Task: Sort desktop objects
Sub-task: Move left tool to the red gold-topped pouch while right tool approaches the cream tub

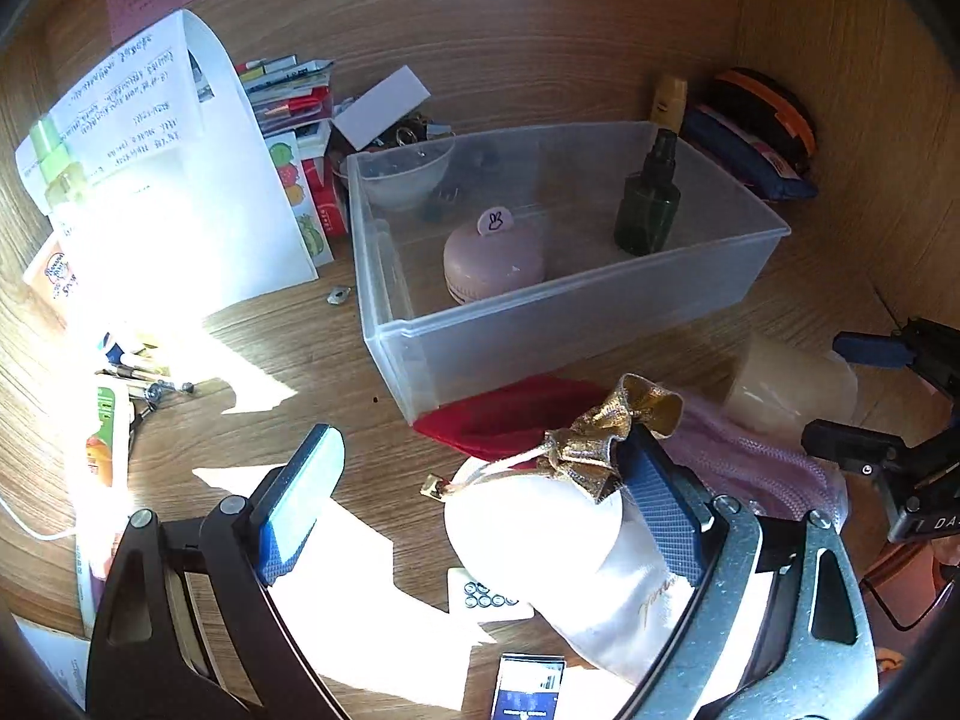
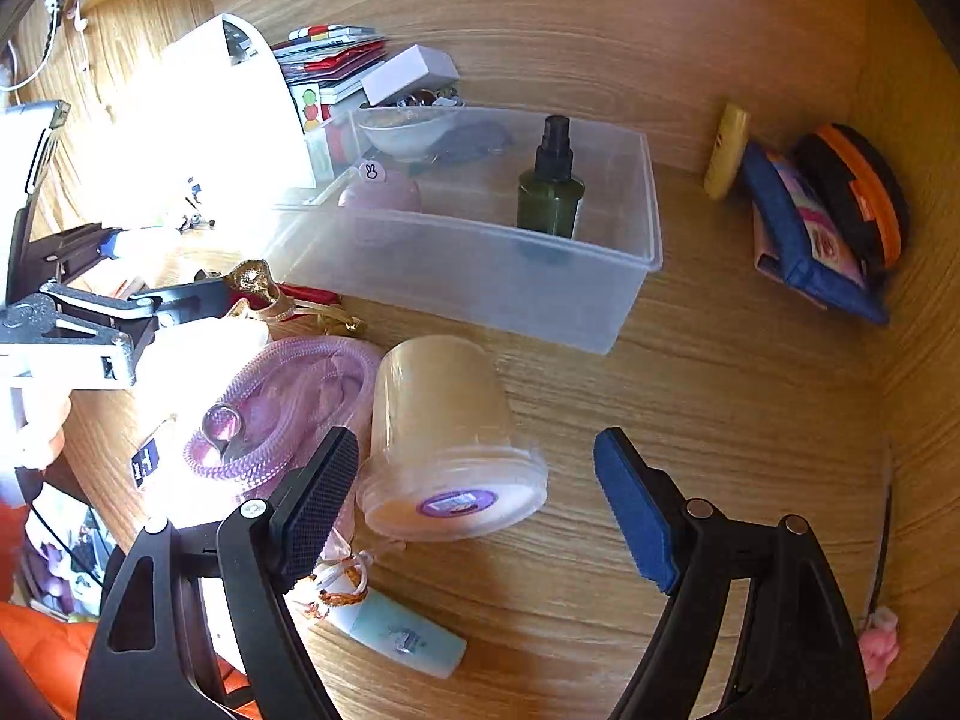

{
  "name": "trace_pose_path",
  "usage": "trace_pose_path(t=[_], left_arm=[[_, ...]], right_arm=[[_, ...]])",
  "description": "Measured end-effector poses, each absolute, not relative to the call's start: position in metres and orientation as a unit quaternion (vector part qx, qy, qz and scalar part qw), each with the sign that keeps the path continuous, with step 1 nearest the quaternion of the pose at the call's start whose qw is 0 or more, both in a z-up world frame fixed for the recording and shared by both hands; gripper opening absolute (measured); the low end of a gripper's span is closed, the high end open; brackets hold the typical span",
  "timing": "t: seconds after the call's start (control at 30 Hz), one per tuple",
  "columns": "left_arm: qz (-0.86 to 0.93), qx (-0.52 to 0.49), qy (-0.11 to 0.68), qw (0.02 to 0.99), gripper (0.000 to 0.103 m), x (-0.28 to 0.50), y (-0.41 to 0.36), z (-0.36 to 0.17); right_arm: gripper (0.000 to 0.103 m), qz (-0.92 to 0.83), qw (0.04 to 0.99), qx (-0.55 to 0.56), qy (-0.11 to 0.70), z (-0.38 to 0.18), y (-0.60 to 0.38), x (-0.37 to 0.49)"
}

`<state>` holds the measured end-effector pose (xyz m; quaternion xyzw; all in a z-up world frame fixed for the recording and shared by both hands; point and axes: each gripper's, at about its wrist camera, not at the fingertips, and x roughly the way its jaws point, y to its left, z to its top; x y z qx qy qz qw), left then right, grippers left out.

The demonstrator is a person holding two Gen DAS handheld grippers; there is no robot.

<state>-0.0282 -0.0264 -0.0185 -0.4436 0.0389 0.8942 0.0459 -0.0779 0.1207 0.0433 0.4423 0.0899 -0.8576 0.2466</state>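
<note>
Sprawling under hard sunlight, the wooden table [image 2: 720, 396] carries a clear plastic bin [image 1: 600, 300] toward the back wall; inside it stand a dark green spray bottle [image 1: 648, 204] and a round pink case [image 1: 492, 261] with a bunny sticker; a tall white paper sheet [image 1: 180, 192] leans to the bin's left; just in front of the bin a cream tub [image 2: 447, 438] lies on its side beside a pink mesh pouch [image 2: 282, 414]; the left gripper [image 1: 480, 510] has its jaws apart, with a white satin bag [image 1: 558, 546] tied in a gold ribbon [image 1: 606, 426] against its right pad; the right gripper [image 2: 477, 501] hovers with jaws wide apart around the tub's lid end, not touching it.
</note>
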Motion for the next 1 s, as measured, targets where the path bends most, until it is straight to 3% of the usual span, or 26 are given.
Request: trace_pose_path(t=[0.3,0.53,0.83,0.9,0.97,1.0], left_arm=[[0.896,-0.433,0.060,0.083,0.093,-0.015,-0.011,-0.020],[0.887,-0.442,0.113,0.069,0.093,-0.031,-0.003,-0.032],[0.884,-0.446,0.116,0.079,0.093,-0.054,0.000,-0.041],[0.886,-0.444,0.105,0.089,0.085,-0.055,-0.003,-0.040],[0.885,-0.446,0.096,0.093,0.065,-0.056,-0.005,-0.040],[0.886,-0.445,0.092,0.093,0.060,-0.056,-0.006,-0.040]], right_arm=[[0.079,-0.849,0.250,0.465,0.018,0.032,0.141,-0.078],[0.079,-0.871,0.215,0.440,0.041,0.041,0.154,-0.083],[0.079,-0.859,0.237,0.452,0.049,0.021,0.143,-0.099],[0.079,-0.859,0.240,0.450,0.049,0.019,0.141,-0.102],[0.077,-0.861,0.241,0.446,0.050,0.018,0.140,-0.105],[0.075,-0.863,0.241,0.442,0.049,0.018,0.140,-0.105]])
